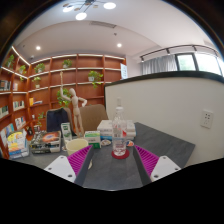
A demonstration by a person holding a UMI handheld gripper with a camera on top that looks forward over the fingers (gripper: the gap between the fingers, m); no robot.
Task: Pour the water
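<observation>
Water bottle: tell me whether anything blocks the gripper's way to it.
Nothing visible does. The water bottle stands upright on the grey table, just ahead of the open gripper. The table between the fingers and the bottle is bare. The small boxes sit beside the bottle, off the path.

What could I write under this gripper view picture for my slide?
Open gripper facing a clear bottle beyond its jaws on a grey table, shelves behind.

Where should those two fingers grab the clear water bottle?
Probably around the straight-sided body of the bottle, coming in level from the front. It stands upright on the table just ahead of the open gripper, centred between its fingers.
</observation>
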